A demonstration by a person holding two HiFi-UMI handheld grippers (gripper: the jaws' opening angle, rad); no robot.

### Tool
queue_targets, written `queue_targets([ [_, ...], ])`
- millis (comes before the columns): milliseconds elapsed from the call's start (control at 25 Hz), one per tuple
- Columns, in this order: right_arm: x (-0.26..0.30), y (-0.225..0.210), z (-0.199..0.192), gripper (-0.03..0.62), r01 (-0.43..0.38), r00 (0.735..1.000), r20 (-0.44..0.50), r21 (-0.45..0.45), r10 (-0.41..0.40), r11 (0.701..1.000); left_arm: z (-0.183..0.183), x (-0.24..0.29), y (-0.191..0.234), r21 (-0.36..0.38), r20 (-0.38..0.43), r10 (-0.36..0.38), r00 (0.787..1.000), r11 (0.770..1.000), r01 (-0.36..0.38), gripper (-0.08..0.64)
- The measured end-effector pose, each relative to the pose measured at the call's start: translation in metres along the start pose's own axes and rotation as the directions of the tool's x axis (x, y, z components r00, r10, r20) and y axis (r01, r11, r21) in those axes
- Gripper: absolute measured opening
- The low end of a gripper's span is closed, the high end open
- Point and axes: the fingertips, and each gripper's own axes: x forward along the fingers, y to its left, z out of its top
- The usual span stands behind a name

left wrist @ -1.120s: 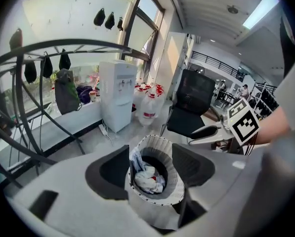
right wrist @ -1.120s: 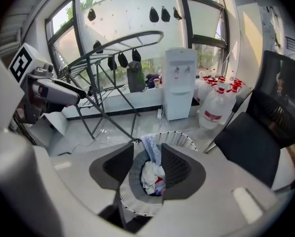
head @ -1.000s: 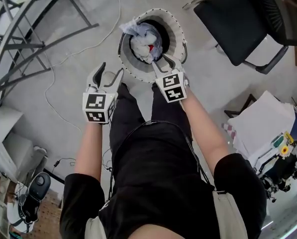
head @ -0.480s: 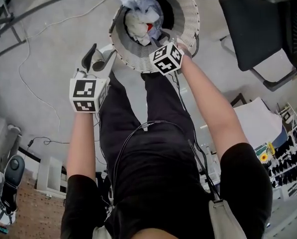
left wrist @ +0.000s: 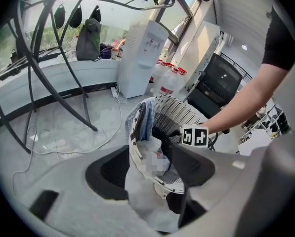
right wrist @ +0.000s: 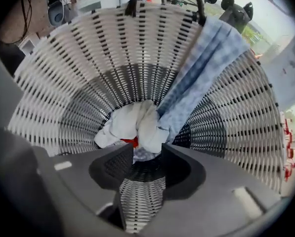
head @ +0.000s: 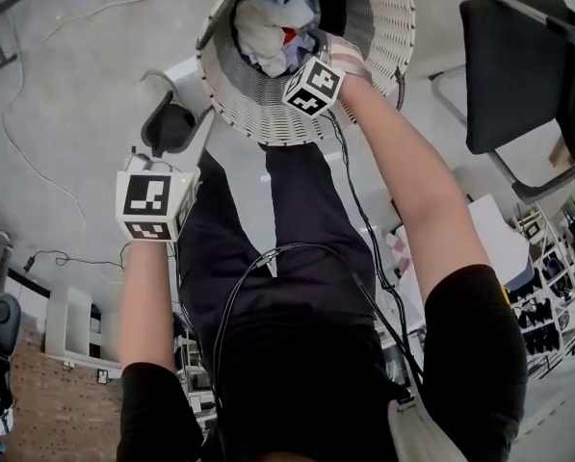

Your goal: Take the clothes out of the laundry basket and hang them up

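Laundry basket (head: 388, 37), one only, fills the top centre of the head view. My right gripper (right wrist: 147, 157) is nearer, at its mouth, jaws parted on nothing. Dead ahead, just past the tips, lie one blue cloth (right wrist: 201, 68) draped up to the rim at the frame's upper right and one white bundle (right wrist: 137, 125). My left gripper (left wrist: 149, 167) hangs outside, likewise spread and empty.

Daylight poured through the windows (left wrist: 38, 28) in the left gripper view, slightly washed out. The floor (head: 85, 85) lay evenly lit, shadows soft. The laundry basket (right wrist: 63, 73) darkened toward its bottom. Edges bent and vignetted strongly; the nearest foreground seemed perhaps soft.
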Motion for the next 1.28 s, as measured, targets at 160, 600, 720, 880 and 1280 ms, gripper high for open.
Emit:
queue_targets([
  [160, 0.040, -0.007, -0.010, 0.178, 0.045, 0.999, -0.021, -0.006, -0.045, 0.999, -0.015, 0.006, 0.001, -0.022, -0.008, 0.008, 1.000, 1.000, -0.008, 0.268],
  [600, 0.130, 0.004, -0.020, 0.211, 0.032, 0.997, -0.069, -0.065, -0.037, 0.997, -0.028, 0.032, 0.001, -0.044, -0.003, -0.002, 1.000, 0.999, 0.002, 0.275],
  [720, 0.143, -0.001, -0.023, 0.210, 0.064, 0.994, -0.087, -0.061, -0.069, 0.996, -0.030, 0.032, 0.002, -0.053, -0.001, 0.007, 1.000, 0.999, -0.007, 0.275],
  [880, 0.144, -0.021, -0.025, 0.031, 0.146, 0.985, -0.084, -0.059, -0.150, 0.988, -0.030, 0.029, 0.005, -0.060, 0.002, 0.019, 1.000, 0.998, -0.018, 0.275],
  [1280, 0.060, -0.048, -0.003, 0.015, 0.142, 0.989, 0.013, 0.120, -0.144, 0.983, 0.017, 0.007, -0.007, -0.018, 0.063, 0.003, 0.998, 1.000, -0.002, 0.275],
])
